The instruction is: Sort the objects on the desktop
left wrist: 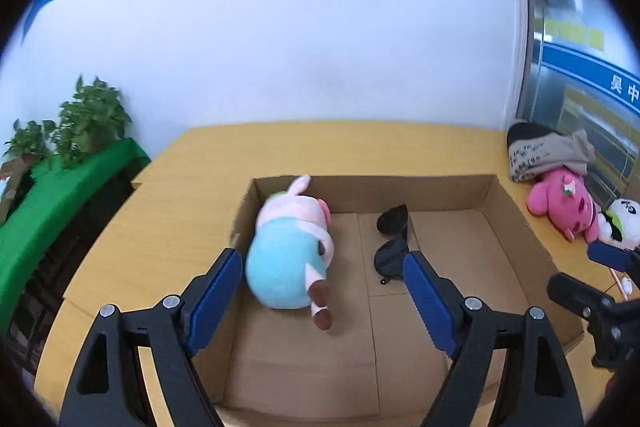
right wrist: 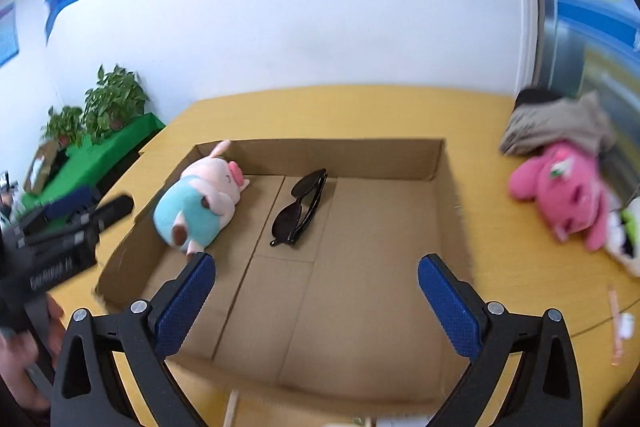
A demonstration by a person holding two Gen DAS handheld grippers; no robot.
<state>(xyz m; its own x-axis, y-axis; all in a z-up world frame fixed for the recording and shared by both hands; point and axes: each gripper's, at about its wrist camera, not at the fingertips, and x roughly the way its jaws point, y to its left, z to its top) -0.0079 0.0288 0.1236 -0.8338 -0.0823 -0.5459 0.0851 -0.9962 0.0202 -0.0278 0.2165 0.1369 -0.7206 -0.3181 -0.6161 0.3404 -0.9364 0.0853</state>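
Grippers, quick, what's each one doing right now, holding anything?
Left gripper: open, holding nothing, above the cardboard box.
Right gripper: open, holding nothing.

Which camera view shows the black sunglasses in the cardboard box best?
The right wrist view: the black sunglasses lie whole and unobstructed on the floor of the cardboard box. In the left wrist view the left gripper's finger covers part of the sunglasses' near end.

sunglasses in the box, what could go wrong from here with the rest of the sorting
1. The sunglasses lie loose beside the pig plush in the cardboard box; the next item dropped in could land on the lenses.
2. The pink plush touches the grey cloth and a white-green toy, so the open right claw might snag a neighbour.
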